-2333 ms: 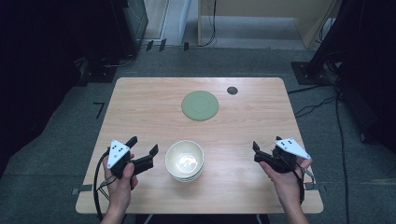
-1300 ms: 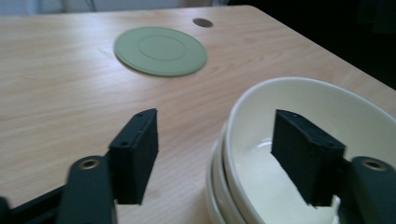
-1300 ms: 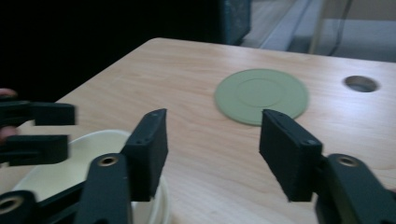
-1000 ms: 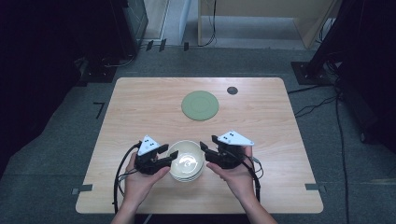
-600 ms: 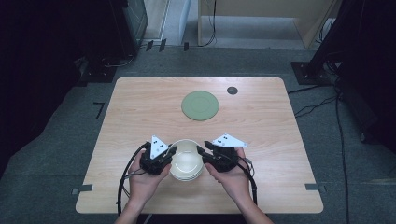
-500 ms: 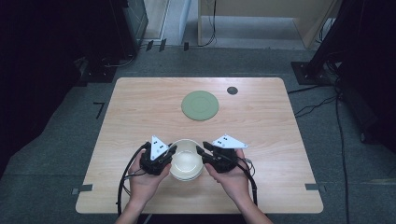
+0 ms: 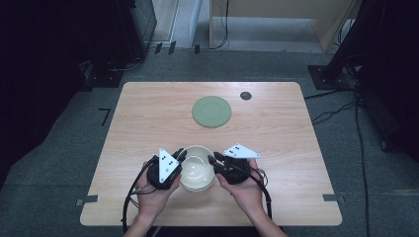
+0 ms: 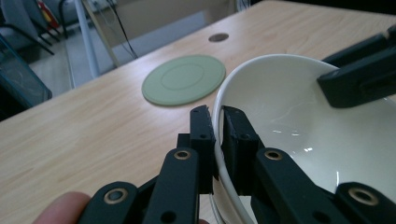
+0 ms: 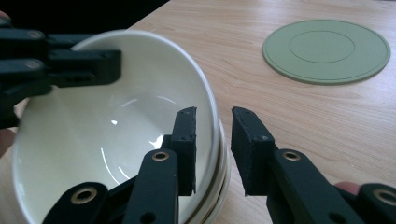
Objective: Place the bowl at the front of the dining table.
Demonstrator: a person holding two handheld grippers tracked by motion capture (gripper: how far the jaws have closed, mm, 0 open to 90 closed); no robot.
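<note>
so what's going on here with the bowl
A person holds a gripper in each hand at a wooden table and works on a stack of white bowls near the front edge. The left gripper is clamped on the top bowl's rim, one jaw inside and one outside. The right gripper straddles the opposite rim with its jaws apart, not yet closed. A green round mat lies farther back, with nothing on it.
</note>
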